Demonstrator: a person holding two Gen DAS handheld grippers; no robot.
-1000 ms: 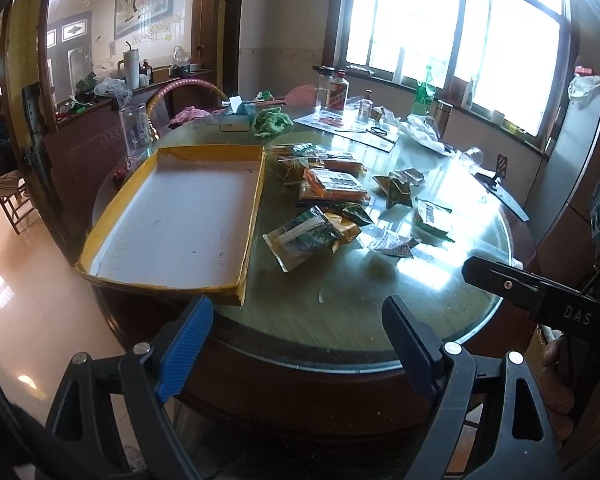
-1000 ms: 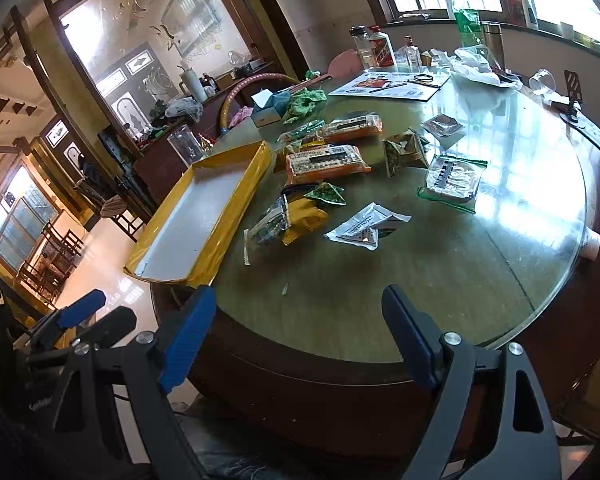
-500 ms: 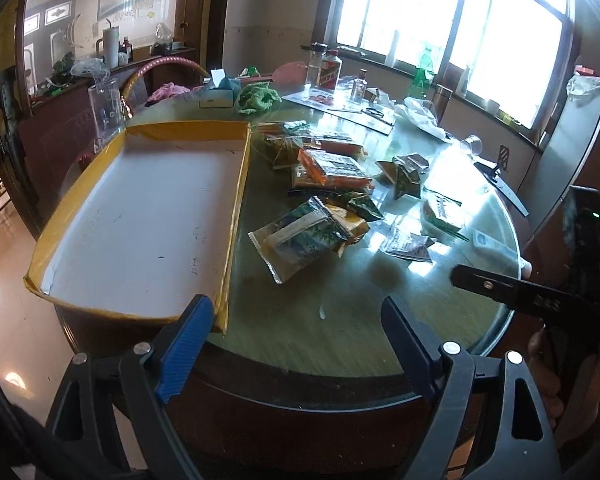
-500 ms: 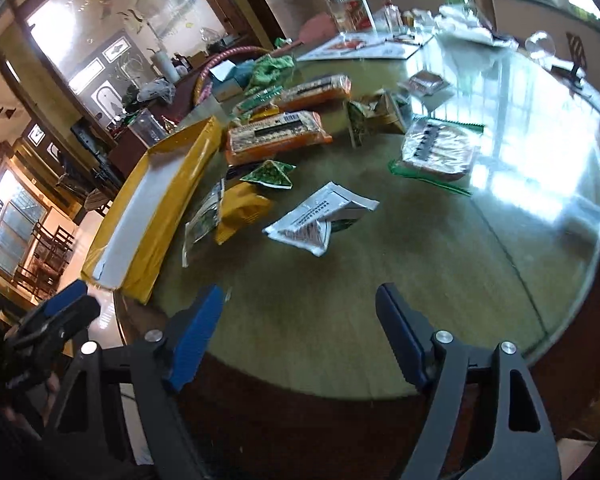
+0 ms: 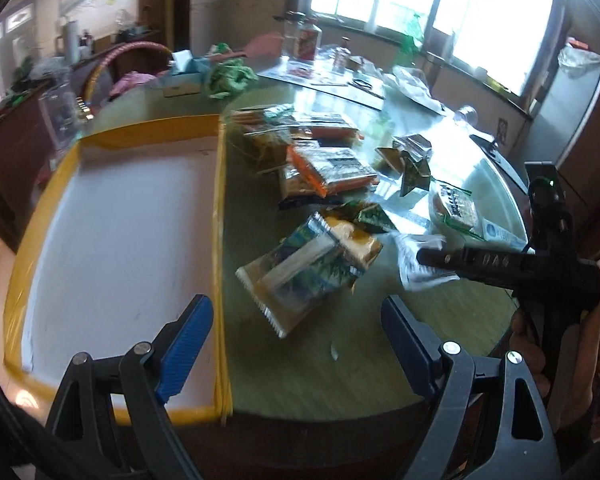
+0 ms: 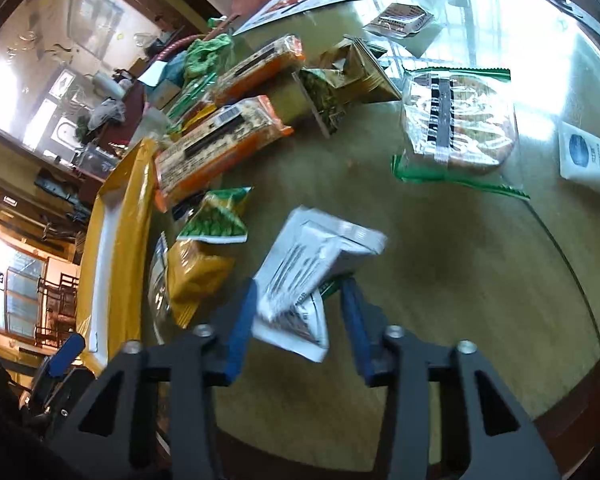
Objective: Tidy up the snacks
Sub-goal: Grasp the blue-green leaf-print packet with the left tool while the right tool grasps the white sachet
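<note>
A shallow yellow-edged tray with a white floor lies at the left of the round table; it also shows in the right wrist view. Several snack packets lie to its right: a green and clear packet, an orange pack, a yellow packet. My left gripper is open and empty above the table's near edge. My right gripper is part closed around a white packet, its fingers at the packet's sides; I cannot tell whether they touch it. The right gripper's body shows in the left wrist view.
A clear packet with green edges, a small green packet and brown folded packets lie farther back. Bottles, a green cloth and papers stand at the far side. The table rim runs close below.
Both grippers have moved forward over the table. My right gripper has dropped onto the white packet and its fingers have narrowed around it. My left gripper stays open.
</note>
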